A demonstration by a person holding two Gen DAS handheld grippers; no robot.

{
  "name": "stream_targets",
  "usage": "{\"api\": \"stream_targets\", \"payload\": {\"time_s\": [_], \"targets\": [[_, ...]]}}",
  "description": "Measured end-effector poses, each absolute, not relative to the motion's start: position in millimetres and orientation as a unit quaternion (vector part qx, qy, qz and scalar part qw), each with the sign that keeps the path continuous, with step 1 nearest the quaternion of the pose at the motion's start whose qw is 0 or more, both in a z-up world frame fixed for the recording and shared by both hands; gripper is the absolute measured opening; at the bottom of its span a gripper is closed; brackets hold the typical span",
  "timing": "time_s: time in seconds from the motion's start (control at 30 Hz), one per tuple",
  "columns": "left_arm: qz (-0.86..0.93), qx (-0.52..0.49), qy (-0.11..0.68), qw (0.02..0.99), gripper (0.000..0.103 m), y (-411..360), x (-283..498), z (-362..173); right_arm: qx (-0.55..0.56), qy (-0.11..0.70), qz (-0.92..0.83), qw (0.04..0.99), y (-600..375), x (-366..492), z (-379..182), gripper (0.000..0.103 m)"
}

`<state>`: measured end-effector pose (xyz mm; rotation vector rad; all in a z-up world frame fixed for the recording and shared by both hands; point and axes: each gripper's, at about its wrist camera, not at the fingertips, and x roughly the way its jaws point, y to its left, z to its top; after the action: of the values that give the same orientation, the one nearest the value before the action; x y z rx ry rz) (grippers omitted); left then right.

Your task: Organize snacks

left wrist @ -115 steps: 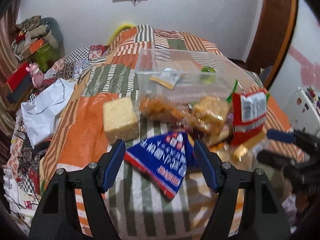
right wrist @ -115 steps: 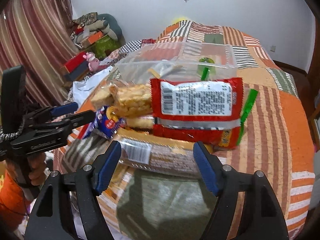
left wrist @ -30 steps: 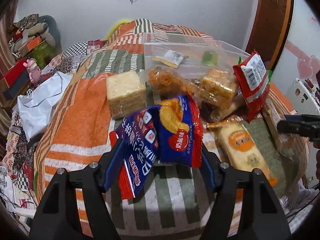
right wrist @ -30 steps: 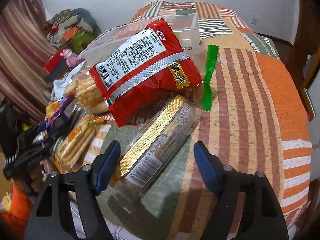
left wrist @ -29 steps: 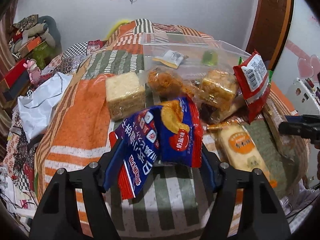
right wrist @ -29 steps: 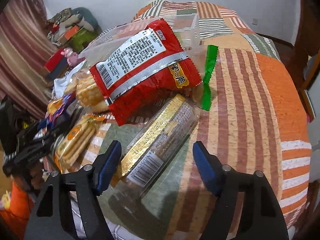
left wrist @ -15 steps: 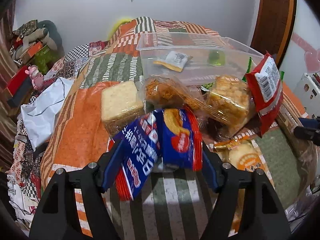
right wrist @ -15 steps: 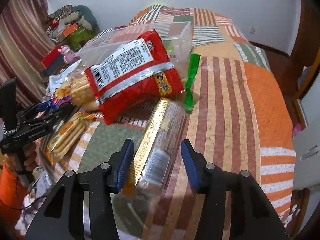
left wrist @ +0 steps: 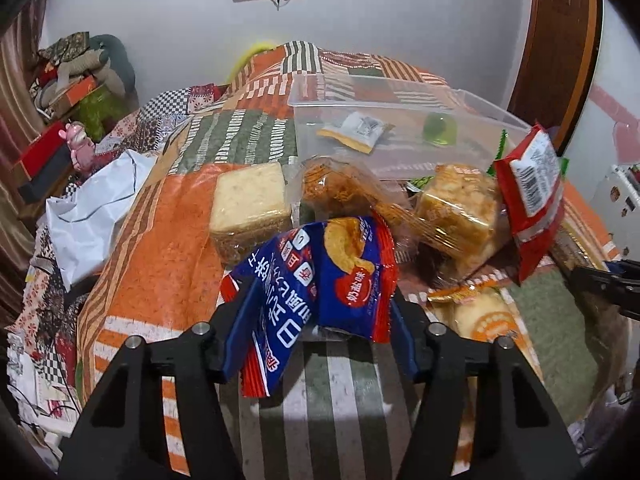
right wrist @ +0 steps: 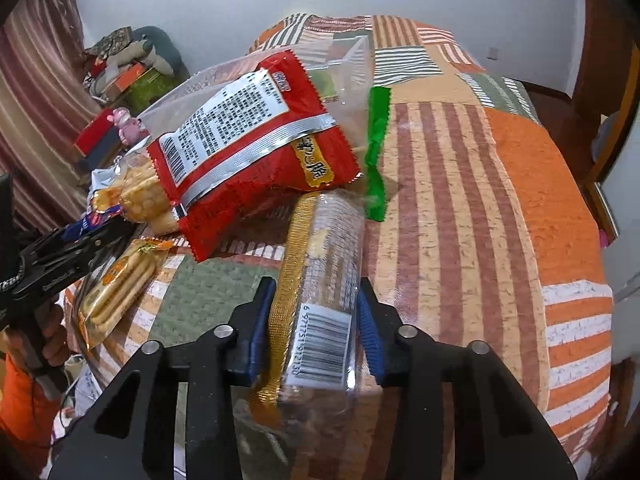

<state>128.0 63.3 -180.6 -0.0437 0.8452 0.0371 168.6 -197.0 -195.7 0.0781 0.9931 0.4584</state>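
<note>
A blue snack bag (left wrist: 316, 276) stands crumpled between the pads of my left gripper (left wrist: 318, 332), whose jaws are closing and pressing on its sides. My right gripper (right wrist: 314, 324) is shut on a clear biscuit sleeve with a gold seam (right wrist: 320, 280), which lies on the quilt. Behind the sleeve, a red bag (right wrist: 248, 148) leans on the clear plastic bin (left wrist: 400, 100). A small packet (left wrist: 356, 132) and a green jelly cup (left wrist: 440, 130) lie in the bin. The other gripper shows at the right edge of the left wrist view (left wrist: 608, 280).
On the patchwork quilt (right wrist: 460, 200) sit a square cake (left wrist: 250, 200), a bag of fried snack (left wrist: 340, 188), a yellow crispy block (left wrist: 456, 204), an orange biscuit pack (right wrist: 116, 284) and a green wrapper strip (right wrist: 376, 148). A white plastic bag (left wrist: 88, 208) lies at the left edge.
The right jaws have closed from wide apart onto the clear biscuit sleeve. The left jaws have narrowed around the blue bag, which now stands more bunched up.
</note>
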Motion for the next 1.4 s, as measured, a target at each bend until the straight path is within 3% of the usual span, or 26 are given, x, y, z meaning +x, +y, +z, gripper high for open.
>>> {"api": "stream_targets", "payload": {"time_s": [0.2, 0.9, 1.03, 1.17, 1.4], "targets": [[0.013, -0.03, 0.407, 0.913, 0.047, 65, 114, -169, 0.045, 0.466, 0.208, 0.859, -209, 162, -191, 0.034], [-0.01, -0.04, 0.392, 0.919, 0.035, 52, 96, -138, 0.075, 0.405, 0.22, 0.884, -219, 153, -156, 0.033], [-0.025, -0.026, 0.41, 0.912, 0.038, 44, 98, -149, 0.076, 0.404, 0.227, 0.883, -214, 152, -157, 0.034], [-0.02, -0.004, 0.424, 0.905, 0.053, 37, 105, -163, 0.078, 0.412, 0.232, 0.878, -210, 155, -162, 0.034], [-0.02, -0.018, 0.439, 0.898, 0.062, 44, 127, -175, 0.08, 0.422, 0.235, 0.872, -208, 157, -167, 0.034]]}}
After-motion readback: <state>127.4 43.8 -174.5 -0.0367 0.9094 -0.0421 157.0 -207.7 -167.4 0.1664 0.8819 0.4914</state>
